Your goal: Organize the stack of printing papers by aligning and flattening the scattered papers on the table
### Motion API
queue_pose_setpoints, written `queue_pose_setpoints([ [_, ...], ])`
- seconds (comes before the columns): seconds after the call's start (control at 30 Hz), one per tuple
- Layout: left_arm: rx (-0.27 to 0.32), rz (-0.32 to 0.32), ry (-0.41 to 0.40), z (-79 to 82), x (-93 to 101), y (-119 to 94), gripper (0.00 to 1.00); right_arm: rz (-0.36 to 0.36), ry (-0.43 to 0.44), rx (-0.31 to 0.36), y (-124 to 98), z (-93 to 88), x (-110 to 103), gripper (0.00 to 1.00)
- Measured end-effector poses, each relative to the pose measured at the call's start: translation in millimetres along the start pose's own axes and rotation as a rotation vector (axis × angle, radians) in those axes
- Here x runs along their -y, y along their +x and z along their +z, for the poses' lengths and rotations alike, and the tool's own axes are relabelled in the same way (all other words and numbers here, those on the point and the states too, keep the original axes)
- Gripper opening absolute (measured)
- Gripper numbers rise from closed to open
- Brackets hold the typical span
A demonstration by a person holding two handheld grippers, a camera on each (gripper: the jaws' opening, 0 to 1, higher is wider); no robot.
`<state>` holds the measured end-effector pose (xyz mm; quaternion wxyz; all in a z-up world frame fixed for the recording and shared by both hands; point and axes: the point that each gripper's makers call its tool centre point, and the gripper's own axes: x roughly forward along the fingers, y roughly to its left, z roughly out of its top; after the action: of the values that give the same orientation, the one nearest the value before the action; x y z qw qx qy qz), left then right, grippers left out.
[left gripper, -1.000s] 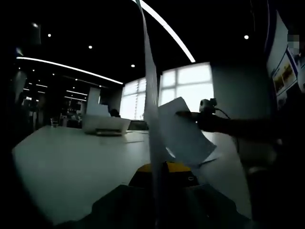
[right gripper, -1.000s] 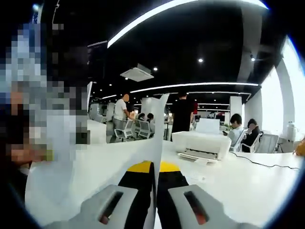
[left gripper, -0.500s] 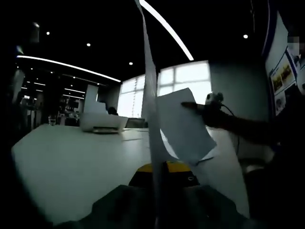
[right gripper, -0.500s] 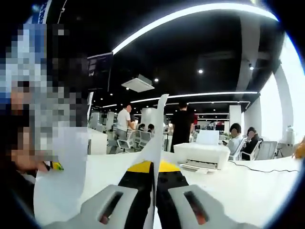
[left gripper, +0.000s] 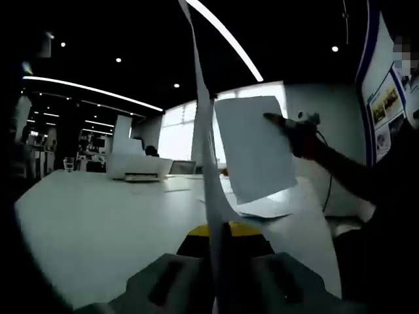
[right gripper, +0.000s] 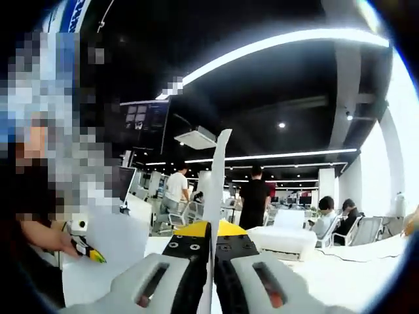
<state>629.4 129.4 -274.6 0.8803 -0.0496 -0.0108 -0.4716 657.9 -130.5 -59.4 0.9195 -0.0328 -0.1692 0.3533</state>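
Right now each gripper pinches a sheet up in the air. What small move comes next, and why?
Probably bring the right gripper and its sheet toward the sheet in the left gripper, then lower both to the table. Both sheets stand lifted and apart, with more loose paper lying below.

We see a broad white tabletop (left gripper: 91, 229). On it, far back, stands a white printer (left gripper: 137, 167), with a drinking glass (left gripper: 69, 164) well to its left. Loose sheets of paper (left gripper: 262, 208) lie flat on the tabletop further right
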Motion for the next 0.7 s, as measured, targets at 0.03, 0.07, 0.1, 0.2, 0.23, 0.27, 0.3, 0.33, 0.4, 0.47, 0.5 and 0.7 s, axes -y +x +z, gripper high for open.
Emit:
queue_pose_setpoints([
  [0.03, -0.001, 0.000, 0.001, -0.3, 0.0, 0.0, 0.06, 0.007, -0.007, 0.014, -1.5, 7.1, -4.7, 0.00],
  [0.07, -0.002, -0.001, 0.001, -0.5, 0.0, 0.0, 0.06, 0.014, -0.016, 0.029, -2.9, 13.9, -8.7, 0.00],
  [0.1, -0.002, 0.000, 0.001, -0.7, -0.2, 0.0, 0.06, 0.022, -0.023, 0.041, -4.4, 19.6, -12.9, 0.00],
  [0.2, -0.005, 0.001, 0.001, -1.4, -0.3, 0.1, 0.06, 0.037, -0.037, 0.060, -7.6, 30.4, -21.9, 0.00],
  [0.23, -0.006, 0.001, 0.002, -1.6, -0.1, 0.2, 0.06, 0.039, -0.039, 0.062, -8.1, 31.8, -23.4, 0.00],
  [0.27, -0.007, 0.002, 0.003, -1.7, -0.1, 0.2, 0.06, 0.042, -0.039, 0.064, -8.8, 33.1, -24.7, 0.00],
  [0.3, -0.007, 0.003, 0.003, -1.8, -0.2, 0.2, 0.06, 0.044, -0.038, 0.067, -9.8, 34.6, -26.9, 0.00],
  [0.33, -0.006, 0.004, 0.002, -1.8, -0.4, 0.1, 0.06, 0.044, -0.031, 0.074, -11.0, 36.3, -27.8, 0.00],
  [0.4, -0.007, 0.005, 0.002, -2.0, -0.8, 0.1, 0.06, 0.045, -0.019, 0.087, -13.7, 40.6, -31.4, 0.00],
  [0.47, -0.009, 0.005, 0.002, -2.5, -0.7, 0.3, 0.06, 0.053, -0.011, 0.108, -17.4, 47.1, -37.6, 0.00],
  [0.5, -0.013, 0.004, 0.004, -3.3, -0.6, 0.6, 0.06, 0.060, -0.011, 0.119, -19.2, 50.4, -42.8, 0.00],
  [0.7, -0.047, 0.004, 0.017, -9.5, 0.5, 3.9, 0.06, 0.104, -0.007, 0.174, -27.2, 65.7, -63.6, 0.00],
])
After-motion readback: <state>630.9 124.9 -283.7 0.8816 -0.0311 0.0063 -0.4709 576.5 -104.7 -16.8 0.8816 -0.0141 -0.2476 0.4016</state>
